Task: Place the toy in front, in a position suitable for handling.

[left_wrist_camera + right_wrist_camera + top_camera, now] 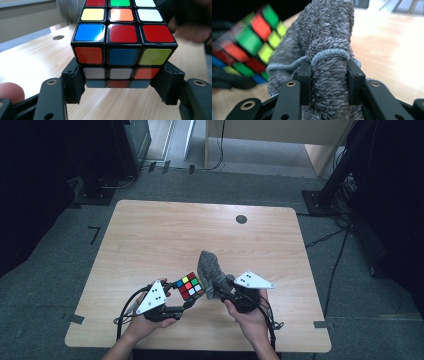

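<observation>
Cube (124,47) between left fingers (73,85), cloth (328,60) between right

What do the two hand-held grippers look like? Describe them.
Each hand-held gripper, left and right, is black, with two flat linkage jaws joined by brass-ringed pivots and ending in blocky black pads. A pale grey three-cornered plate with dark dots tops each. Black cables trail toward the person. The forearms show no sleeves.
</observation>
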A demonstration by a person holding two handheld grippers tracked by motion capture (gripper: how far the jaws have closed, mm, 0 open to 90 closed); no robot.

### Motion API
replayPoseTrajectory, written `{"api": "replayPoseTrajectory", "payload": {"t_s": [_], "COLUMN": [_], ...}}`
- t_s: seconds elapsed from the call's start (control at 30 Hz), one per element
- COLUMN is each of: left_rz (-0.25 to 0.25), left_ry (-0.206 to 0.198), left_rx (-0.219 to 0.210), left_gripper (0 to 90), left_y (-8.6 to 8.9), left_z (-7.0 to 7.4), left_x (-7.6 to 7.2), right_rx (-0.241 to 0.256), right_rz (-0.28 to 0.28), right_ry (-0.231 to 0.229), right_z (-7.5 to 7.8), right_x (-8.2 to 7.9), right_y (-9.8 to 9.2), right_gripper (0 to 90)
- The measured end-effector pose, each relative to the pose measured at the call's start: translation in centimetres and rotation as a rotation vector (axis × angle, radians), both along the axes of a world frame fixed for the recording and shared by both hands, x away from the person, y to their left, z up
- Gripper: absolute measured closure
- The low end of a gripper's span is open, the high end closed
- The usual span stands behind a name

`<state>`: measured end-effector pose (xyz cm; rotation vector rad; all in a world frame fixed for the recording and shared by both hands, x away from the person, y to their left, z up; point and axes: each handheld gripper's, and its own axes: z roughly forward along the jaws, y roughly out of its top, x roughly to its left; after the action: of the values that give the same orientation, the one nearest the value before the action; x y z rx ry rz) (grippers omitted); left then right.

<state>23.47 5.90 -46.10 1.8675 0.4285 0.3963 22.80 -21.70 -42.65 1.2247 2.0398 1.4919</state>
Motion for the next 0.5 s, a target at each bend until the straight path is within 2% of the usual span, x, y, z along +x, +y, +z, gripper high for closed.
{"api": "replayPoseTrajectory", "payload": {"t_s": [0.03, 0.1, 0.13, 0.17, 0.2, 0.23, 0.27, 0.3, 0.33, 0.43, 0.5], "left_rz": [0.000, 0.000, -0.003, -0.012, -0.012, -0.013, -0.013, -0.007, -0.008, -0.012, -0.011], "left_ry": [0.000, 0.005, 0.007, 0.006, 0.006, 0.007, 0.007, 0.008, 0.010, 0.021, 0.017], "left_rx": [0.000, 0.013, 0.014, 0.011, 0.011, 0.016, 0.016, 0.029, 0.023, -0.014, -0.020], "left_gripper": [34.8, 34.8, 34.8, 34.8, 34.8, 34.8, 34.8, 34.8, 34.8, 34.8, 34.8], "left_y": [0.0, -0.2, -0.3, -0.6, -0.6, -0.6, -0.6, -0.5, -0.4, -0.2, -0.1], "left_z": [0.0, -0.2, -0.3, -0.2, -0.2, -0.2, -0.2, -0.2, -0.2, 0.0, 0.1], "left_x": [0.0, 0.0, 0.0, -0.1, -0.1, -0.2, -0.2, -0.2, -0.1, 0.0, 0.0], "right_rx": [0.000, 0.061, 0.075, 0.074, 0.074, 0.047, 0.054, 0.080, 0.092, 0.014, -0.011], "right_rz": [0.000, 0.013, 0.026, 0.058, 0.058, 0.078, 0.074, 0.070, 0.071, 0.055, 0.049], "right_ry": [0.000, -0.039, -0.056, -0.069, -0.069, -0.060, -0.054, -0.036, -0.010, 0.047, 0.074], "right_z": [0.0, 1.0, 1.3, 1.6, 1.6, 1.3, 0.9, 0.5, 0.1, -1.1, -1.6], "right_x": [0.0, -0.5, -0.7, -1.0, -1.0, -1.1, -1.0, -0.8, -0.6, 0.0, 0.3], "right_y": [0.0, -0.3, -0.2, 0.2, 0.2, 0.8, 0.9, 0.9, 0.8, 0.9, 0.8], "right_gripper": [64.4, 64.4, 64.3, 64.3, 64.3, 64.3, 64.3, 64.3, 64.3, 64.3, 64.2]}}
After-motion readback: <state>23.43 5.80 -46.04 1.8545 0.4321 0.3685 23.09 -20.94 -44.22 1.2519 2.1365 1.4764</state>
